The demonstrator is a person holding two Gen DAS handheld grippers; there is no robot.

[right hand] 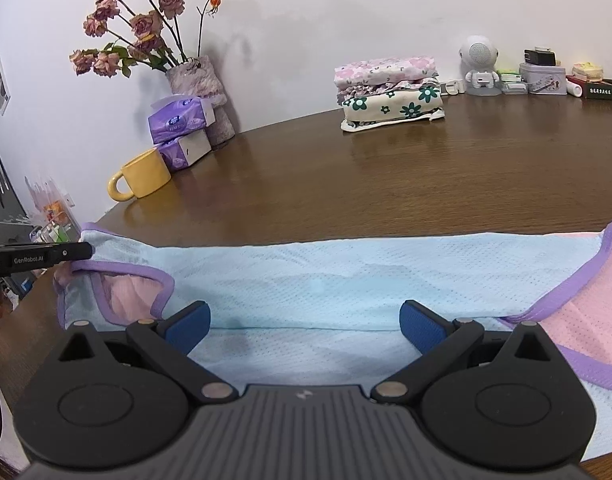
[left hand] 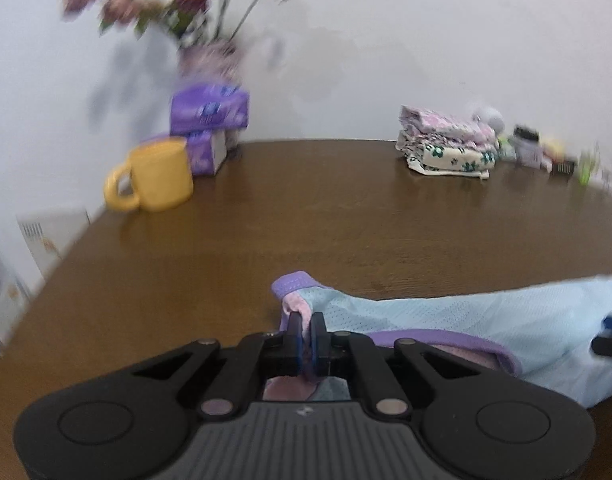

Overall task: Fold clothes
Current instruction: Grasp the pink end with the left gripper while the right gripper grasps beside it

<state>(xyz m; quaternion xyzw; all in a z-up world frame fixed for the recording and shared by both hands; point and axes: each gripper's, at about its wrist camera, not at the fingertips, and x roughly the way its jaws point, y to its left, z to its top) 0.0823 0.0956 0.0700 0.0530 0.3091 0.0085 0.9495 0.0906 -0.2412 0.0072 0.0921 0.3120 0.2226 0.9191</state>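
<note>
Pinching the purple-trimmed corner of the light blue garment (left hand: pixel 445 316) between closed jaws, left gripper (left hand: pixel 306 326), right gripper (right hand: pixel 304 322) jaws wide above its middle, brown table (right hand: pixel 345 184) beneath.

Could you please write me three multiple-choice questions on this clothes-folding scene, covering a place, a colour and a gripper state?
1. Where does the yellow mug stand?
A. Beside the tissue packs
B. On the folded pile
C. On the blue garment

2. What colour is the garment's trim?
A. Green
B. Purple
C. Black

3. How are the grippers?
A. Both open
B. Both shut
C. Left gripper shut on cloth, right gripper open

Answers: 1 A, the mug sits just in front of the packs; 2 B, purple edging lines the openings; 3 C, left fingers pinch the fabric and the right ones are spread apart.
</note>
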